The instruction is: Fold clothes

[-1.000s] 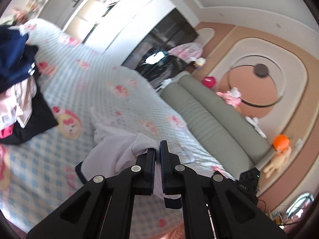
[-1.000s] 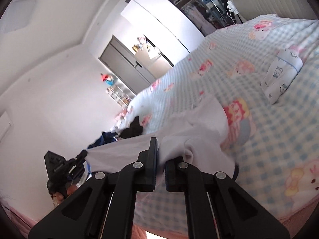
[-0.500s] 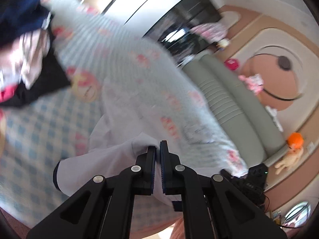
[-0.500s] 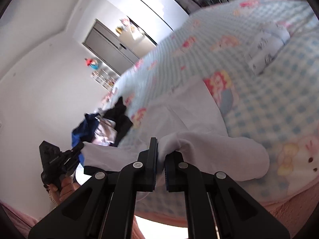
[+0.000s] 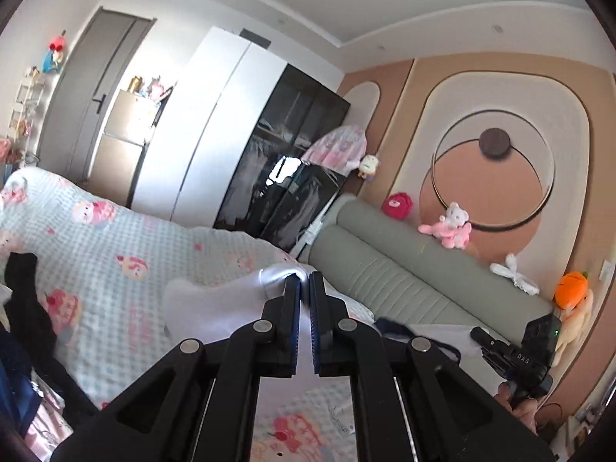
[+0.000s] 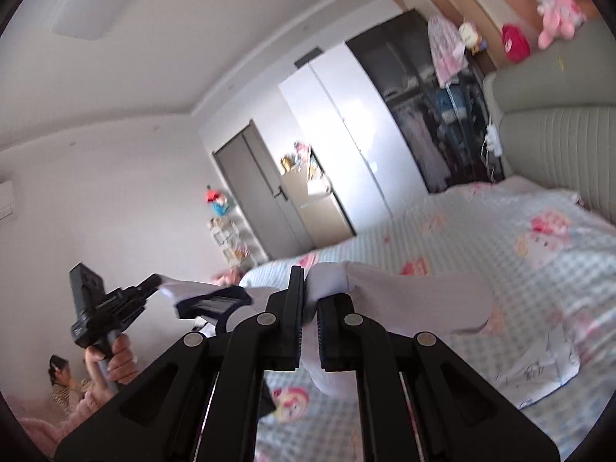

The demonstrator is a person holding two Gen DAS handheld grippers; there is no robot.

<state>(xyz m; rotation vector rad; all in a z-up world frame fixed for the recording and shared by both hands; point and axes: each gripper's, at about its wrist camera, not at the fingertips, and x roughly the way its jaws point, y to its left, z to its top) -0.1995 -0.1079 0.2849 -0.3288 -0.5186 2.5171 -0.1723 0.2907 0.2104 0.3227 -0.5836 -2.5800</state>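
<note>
I'm holding up the white garment (image 5: 215, 304) | both hand-held grippers (left (image 5: 304, 288), right (image 6: 310, 288)) clenching its edge, spreading it flat for folding over the bed (image 5: 115, 246).

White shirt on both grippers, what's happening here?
A person holds a gripper in each hand, and both are clamped on the same white shirt. The left gripper and the right gripper each pinch one end, so the shirt hangs spread between them above the checked bed cover. A pile of dark clothes waits on the bed. No fold is made yet.
</note>
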